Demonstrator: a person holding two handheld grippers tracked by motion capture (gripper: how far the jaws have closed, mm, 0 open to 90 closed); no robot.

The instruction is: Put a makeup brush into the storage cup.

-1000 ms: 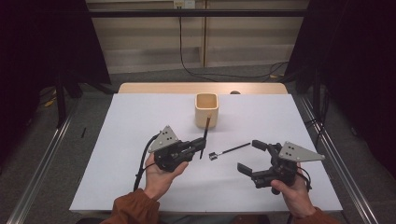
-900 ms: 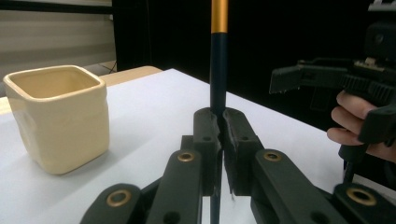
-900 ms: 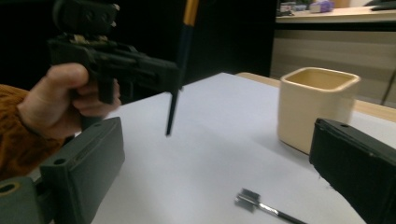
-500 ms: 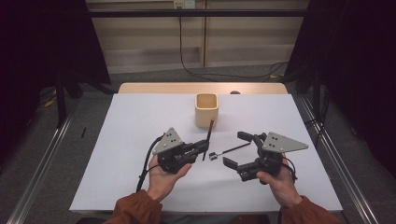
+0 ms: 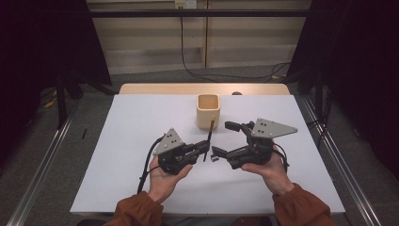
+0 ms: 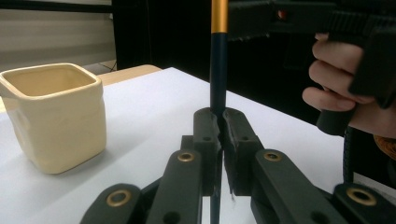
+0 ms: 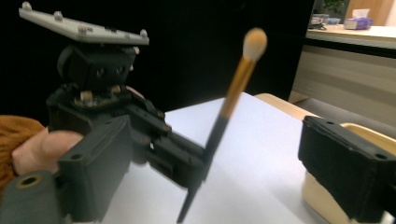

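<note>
right hand-held gripper nearer brush, jaws closing

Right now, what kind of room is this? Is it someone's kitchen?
Probably not a kitchen. It looks like a lab or recording room: a table covered in plain white, black curtains hung on both sides, and cables trailing over the floor behind it. The single cream cup seems set out for practice.

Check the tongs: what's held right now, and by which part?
The left tongs are shut on a makeup brush, gripping the dark lower handle; the gold band and bristles stand above. The right tongs are open and hold nothing.
</note>
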